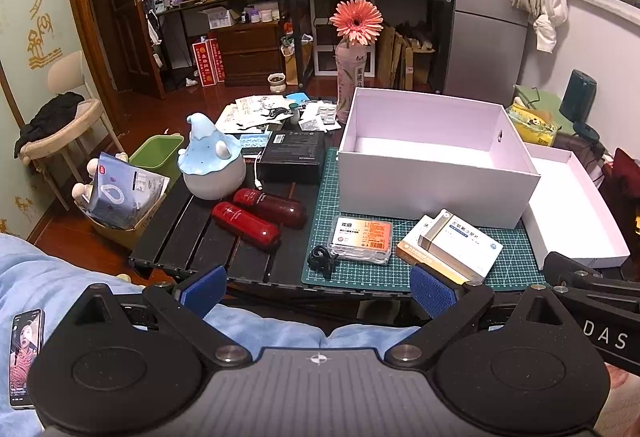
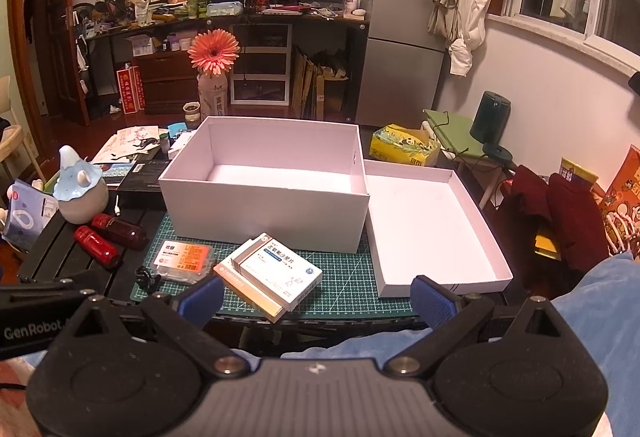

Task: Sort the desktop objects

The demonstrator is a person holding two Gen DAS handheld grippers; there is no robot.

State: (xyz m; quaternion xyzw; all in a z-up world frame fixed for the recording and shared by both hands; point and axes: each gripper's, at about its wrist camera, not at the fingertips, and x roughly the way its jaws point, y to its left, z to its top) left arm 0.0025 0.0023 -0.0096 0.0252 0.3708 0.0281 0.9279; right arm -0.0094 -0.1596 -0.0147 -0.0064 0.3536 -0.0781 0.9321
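Left to right across the tabletop (image 1: 224, 257). Far left, a blue-capped ceramic figure (image 1: 212, 161), upright. Just in front of it, two red bottles (image 1: 256, 217) lie on their sides, side by side and touching, long axes running from near-left to far-right.

Centre, on the green cutting mat (image 2: 348, 277): a small black clip-like item (image 1: 322, 259), too dark to identify, just beside a clear case with an orange label (image 1: 362, 239). Right of that, a stack of medicine boxes (image 2: 270, 275), the white one on top, long axis angled toward far-left. Behind them stands the open white box (image 2: 264, 193), nothing visible in it; its lid (image 2: 436, 233) lies upturned just to the right, touching or nearly so.

Left tongs (image 1: 316, 289): spread wide, holding nothing, hovering at the near edge. Right tongs (image 2: 316, 291): likewise wide and unloaded.

We judge sorting not yet begun. The medicine stack lies straight ahead of the right tongs and nearer to them; the bottles sit ahead-left of the left tongs. We would expect the box to be the destination.

Hard to read: the lower box in the stack is mostly covered; papers and a black carton (image 1: 292, 155) behind the figure overlap; the tabletop's near edge is hidden by both tongs' bodies.
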